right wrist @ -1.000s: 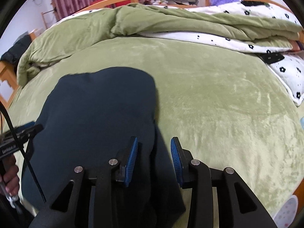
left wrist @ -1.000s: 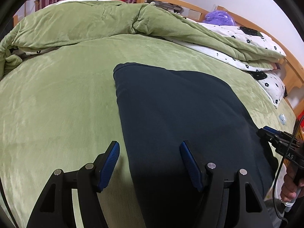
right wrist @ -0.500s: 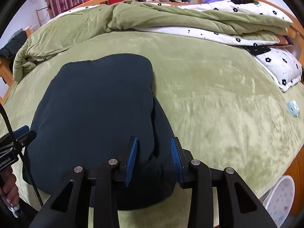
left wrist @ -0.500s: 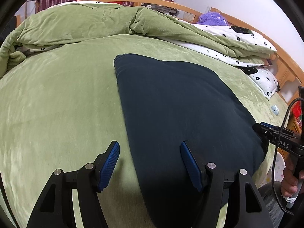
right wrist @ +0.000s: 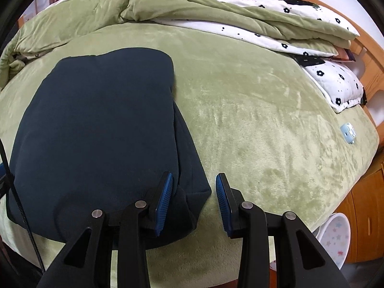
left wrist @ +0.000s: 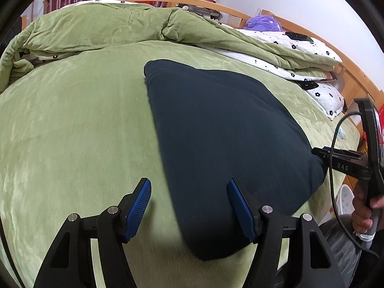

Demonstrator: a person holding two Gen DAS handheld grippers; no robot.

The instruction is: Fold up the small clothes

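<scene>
Both tools are spread and hold nothing, the left tool (left wrist: pixel 189 206) and right tool (right wrist: pixel 194 200) flanking the folded dark garment (left wrist: pixel 223 129) on the bed (left wrist: pixel 72 124), seemingly to square its near corners.

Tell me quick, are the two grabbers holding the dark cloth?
Left gripper: open, holding nothing.
Right gripper: open, holding nothing; the dark garment lies between its fingers.

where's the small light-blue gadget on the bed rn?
The small light-blue gadget lies on the green plush bedspread at the right edge of the right wrist view, near the bed's edge, just below the white flower-print pillow, far right of the folded dark navy garment.
</scene>
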